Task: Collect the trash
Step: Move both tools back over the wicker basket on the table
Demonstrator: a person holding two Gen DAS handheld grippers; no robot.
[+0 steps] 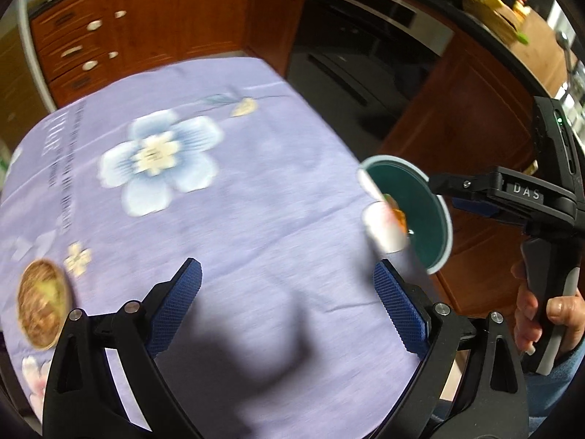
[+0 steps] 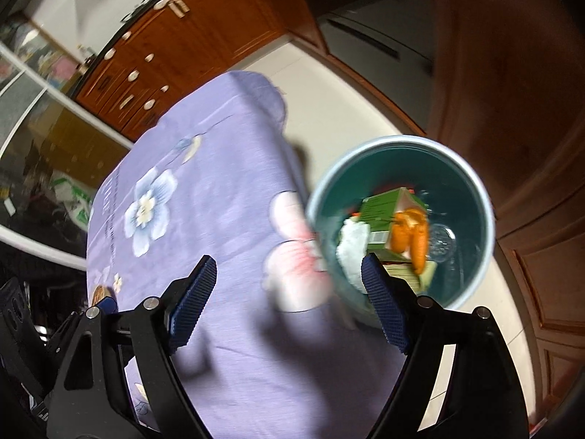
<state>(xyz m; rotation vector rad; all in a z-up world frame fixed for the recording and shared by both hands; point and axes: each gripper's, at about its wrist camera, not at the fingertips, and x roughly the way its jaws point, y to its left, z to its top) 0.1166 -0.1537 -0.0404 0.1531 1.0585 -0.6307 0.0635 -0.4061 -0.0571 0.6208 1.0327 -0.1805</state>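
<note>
Right gripper [image 2: 289, 300] spread, empty, left gripper [image 1: 287, 301] likewise, bin [image 2: 471, 186] contents blurred

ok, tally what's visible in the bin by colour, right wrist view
In the bin:
Orange: 1, peel
Green: 1, carton
White: 1, crumpled tissue
Clear: 1, a plastic item, too blurred to identify
Total: 4

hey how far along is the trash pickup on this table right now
Mostly done, it seems. The teal bin beside the table already holds orange peel, a green carton and a white tissue. Nothing is in hand: the left gripper and right gripper are both open and empty. On the purple tablecloth only a round woven coaster remains, likely not trash.
</note>
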